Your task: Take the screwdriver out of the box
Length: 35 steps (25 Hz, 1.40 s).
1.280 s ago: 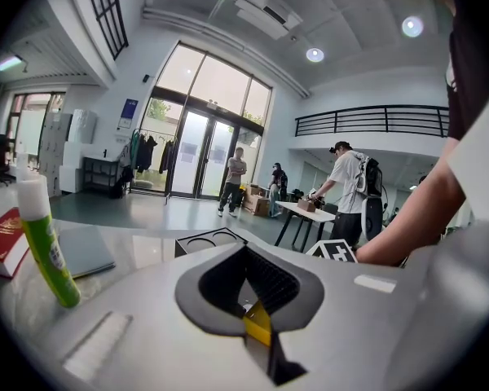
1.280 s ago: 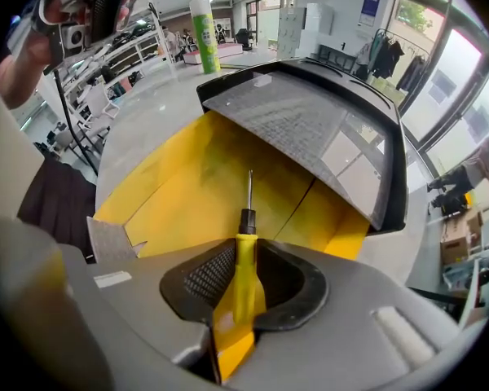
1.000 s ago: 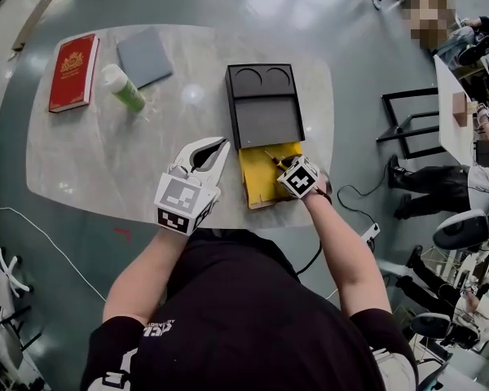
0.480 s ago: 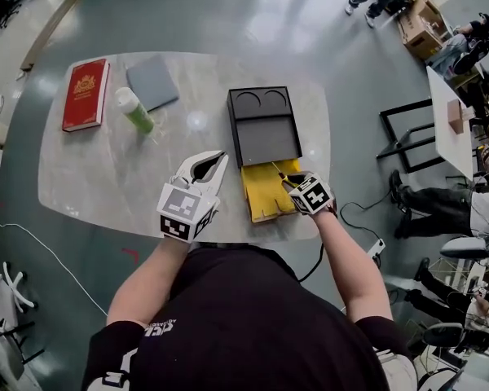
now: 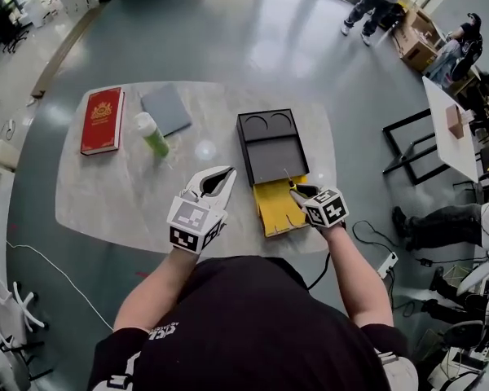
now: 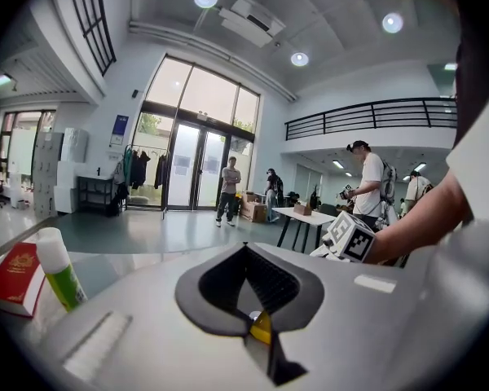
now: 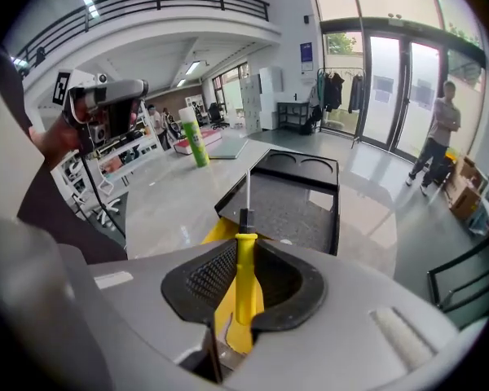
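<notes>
You grip screwdriver point(image 7: 244, 277) handle in right gripper point(image 5: 301, 193) jaws, above open box point(image 5: 269, 149); left gripper point(image 5: 226, 172) jaws closed, empty. Removal looks nearly done; remaining: set it on surface point(image 5: 122, 198).

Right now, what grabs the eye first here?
The right gripper is clamped on a yellow-handled screwdriver, just over the yellow front section of the open box near the front edge of the table. Next come the red book and green bottle at the far left.

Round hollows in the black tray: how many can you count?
2: left hollow and right hollow, side by side at the black tray's far end. None seem hidden.
</notes>
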Tool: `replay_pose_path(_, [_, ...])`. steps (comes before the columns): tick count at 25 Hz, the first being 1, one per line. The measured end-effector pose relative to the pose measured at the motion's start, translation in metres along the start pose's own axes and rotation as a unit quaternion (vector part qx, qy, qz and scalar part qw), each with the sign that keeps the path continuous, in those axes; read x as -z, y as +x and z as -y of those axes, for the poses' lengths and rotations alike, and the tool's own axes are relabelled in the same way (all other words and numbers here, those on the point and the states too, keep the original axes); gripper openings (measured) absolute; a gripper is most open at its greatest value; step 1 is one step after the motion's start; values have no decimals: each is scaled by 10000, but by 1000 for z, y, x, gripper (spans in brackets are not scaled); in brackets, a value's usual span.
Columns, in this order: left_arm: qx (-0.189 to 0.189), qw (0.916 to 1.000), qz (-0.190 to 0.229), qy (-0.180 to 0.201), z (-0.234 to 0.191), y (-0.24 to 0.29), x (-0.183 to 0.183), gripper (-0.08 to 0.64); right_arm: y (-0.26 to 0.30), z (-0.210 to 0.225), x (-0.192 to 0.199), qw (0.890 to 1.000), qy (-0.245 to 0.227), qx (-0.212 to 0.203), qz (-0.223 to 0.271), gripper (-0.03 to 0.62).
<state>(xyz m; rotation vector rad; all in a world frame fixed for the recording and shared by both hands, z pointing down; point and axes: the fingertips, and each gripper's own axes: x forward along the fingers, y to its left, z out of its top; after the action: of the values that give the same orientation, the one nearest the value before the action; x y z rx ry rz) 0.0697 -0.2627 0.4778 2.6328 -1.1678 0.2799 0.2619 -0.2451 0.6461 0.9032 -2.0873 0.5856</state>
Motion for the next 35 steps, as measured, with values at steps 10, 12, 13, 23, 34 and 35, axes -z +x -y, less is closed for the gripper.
replay_pose_path(10, [66, 9998, 157, 130, -10, -18, -11, 3, -53, -37, -73, 9914, 199, -76, 1288, 81])
replay_pose_path(12, [-11, 9997, 194, 120, -14, -20, -13, 3, -64, -43, -85, 9877, 241, -150, 1539, 81])
replay_pose_path(13, [-60, 9997, 203, 102, -16, -22, -14, 3, -70, -45, -89, 9858, 274, -196, 1646, 81])
replay_pose_path(23, [-464, 9983, 351, 27, -18, -29, -37, 3, -126, -56, -133, 9562, 552, -720, 2783, 81])
replay_pose_path(34, [-822, 9950, 570, 2, -27, -44, -58, 3, -174, -68, -161, 9212, 489, -1104, 3699, 81])
replay_pose_path(35, [-840, 9948, 583, 6, -27, -45, -59, 3, -177, -69, -162, 9196, 450, -1132, 3735, 80])
